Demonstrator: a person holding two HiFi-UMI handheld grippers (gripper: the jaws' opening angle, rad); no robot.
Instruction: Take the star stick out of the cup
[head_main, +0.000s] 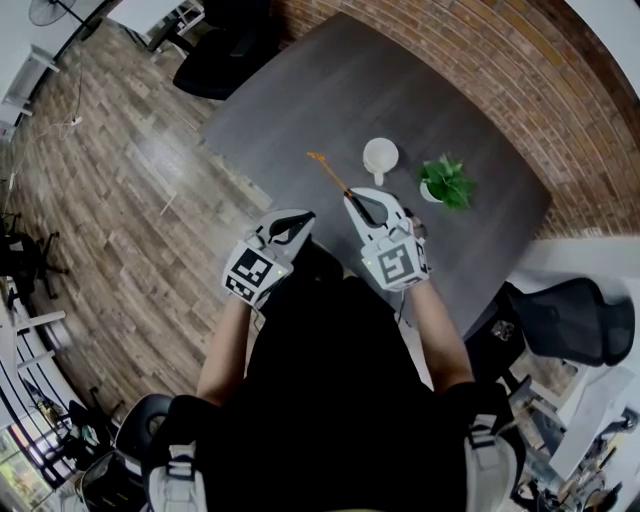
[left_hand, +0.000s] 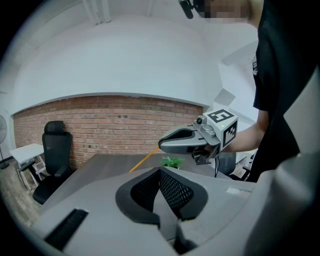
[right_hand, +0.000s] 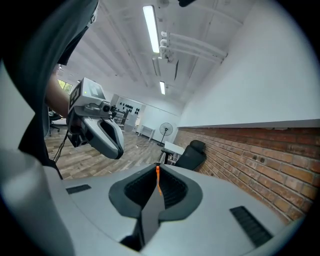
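Observation:
In the head view the thin orange star stick is outside the white cup, slanting up-left over the dark table. My right gripper is shut on its lower end, just near of the cup. In the right gripper view the stick runs between the closed pads of my right gripper. My left gripper is held lower left of the right one, shut with nothing in it. In the left gripper view, its black pads meet, and the right gripper and stick show beyond.
A small potted green plant stands right of the cup, also in the left gripper view. A brick wall borders the table's far side. Black office chairs stand off the table's ends.

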